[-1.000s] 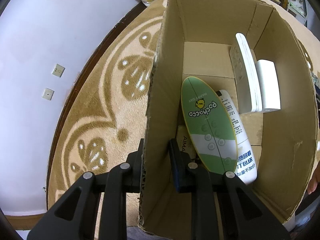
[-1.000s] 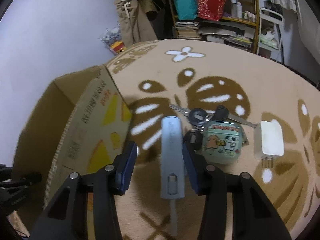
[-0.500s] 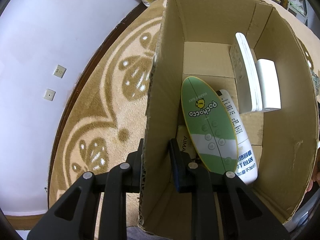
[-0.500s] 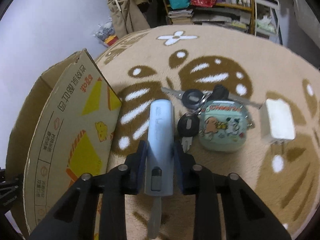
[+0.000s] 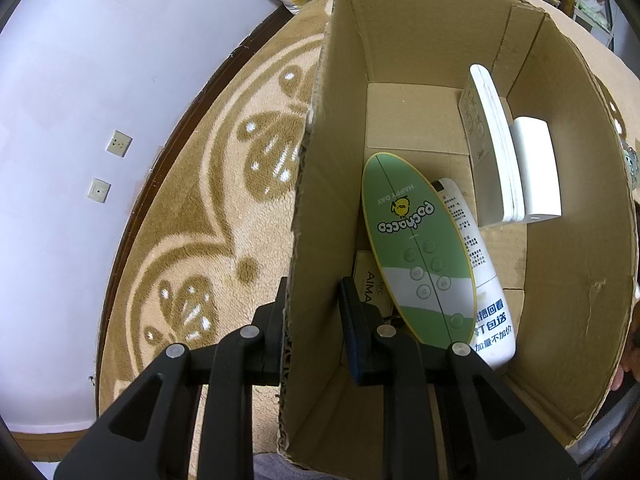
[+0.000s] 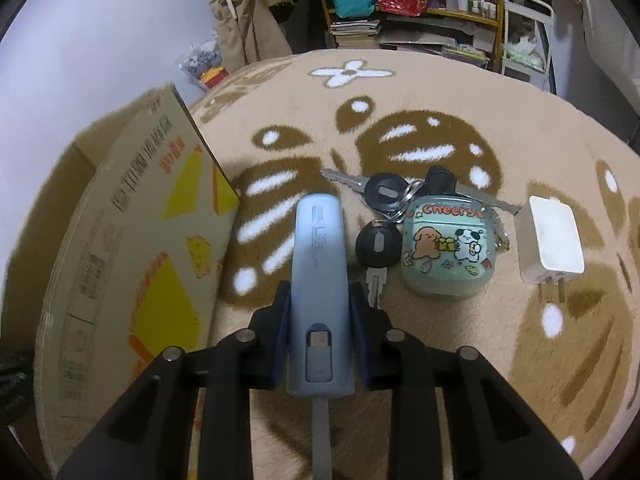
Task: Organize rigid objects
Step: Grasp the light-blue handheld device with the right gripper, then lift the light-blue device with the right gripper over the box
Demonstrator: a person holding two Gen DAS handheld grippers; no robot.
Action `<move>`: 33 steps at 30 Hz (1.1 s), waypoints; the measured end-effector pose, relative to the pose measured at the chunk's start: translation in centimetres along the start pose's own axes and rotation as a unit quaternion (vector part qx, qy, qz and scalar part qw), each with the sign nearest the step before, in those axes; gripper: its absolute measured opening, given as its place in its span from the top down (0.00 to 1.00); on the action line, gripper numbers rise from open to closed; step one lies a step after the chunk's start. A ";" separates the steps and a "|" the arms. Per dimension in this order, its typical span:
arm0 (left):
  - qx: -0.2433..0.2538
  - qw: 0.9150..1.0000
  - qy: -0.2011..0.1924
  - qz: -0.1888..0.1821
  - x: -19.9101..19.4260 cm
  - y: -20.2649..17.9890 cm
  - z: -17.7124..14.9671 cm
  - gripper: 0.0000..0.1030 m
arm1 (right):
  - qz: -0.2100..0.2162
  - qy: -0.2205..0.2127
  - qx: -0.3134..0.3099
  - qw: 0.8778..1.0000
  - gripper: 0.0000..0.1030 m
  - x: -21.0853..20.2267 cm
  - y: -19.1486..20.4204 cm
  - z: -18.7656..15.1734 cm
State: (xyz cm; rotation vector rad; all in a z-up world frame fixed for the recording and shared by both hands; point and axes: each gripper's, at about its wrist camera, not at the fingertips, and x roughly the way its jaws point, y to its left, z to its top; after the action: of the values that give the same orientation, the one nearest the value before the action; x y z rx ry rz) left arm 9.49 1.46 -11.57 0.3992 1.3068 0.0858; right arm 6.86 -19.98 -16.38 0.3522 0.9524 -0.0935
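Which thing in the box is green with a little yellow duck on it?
The oval green remote control, lying tilted on the white printed remote. The other things in the cardboard box are white.

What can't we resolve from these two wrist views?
- Left wrist: AIMA card, mostly covered by the green remote.
- Left wrist: box floor near the left hand-held gripper, behind the cardboard box wall it clamps.
- Right wrist: whether the blue device in the right hand-held gripper is off the rug.
- Right wrist: box interior, blurred.

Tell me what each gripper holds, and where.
Right gripper clamps the blue power bank near its cable end. Left gripper pinches the cardboard box side wall.
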 end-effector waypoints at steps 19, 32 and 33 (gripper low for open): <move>0.000 1.000 0.001 0.000 -0.2 0.2 -0.1 0.79 | 0.012 -0.154 -0.058 0.986 0.72 -9.5 5.1 1.9; -0.001 1.000 0.001 -0.001 -0.2 0.3 -0.1 0.79 | 0.073 -0.233 -0.090 0.965 0.72 -14.0 8.4 3.2; -0.001 1.000 0.001 -0.001 -0.2 0.3 -0.1 0.79 | 0.080 -0.232 -0.090 0.965 0.72 -14.1 8.7 3.2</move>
State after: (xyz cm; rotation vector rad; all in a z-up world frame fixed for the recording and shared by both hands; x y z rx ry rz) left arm 9.41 1.71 -11.29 0.3965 1.3098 0.0852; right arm 3.16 -13.96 -1.10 0.2229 0.4601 0.0577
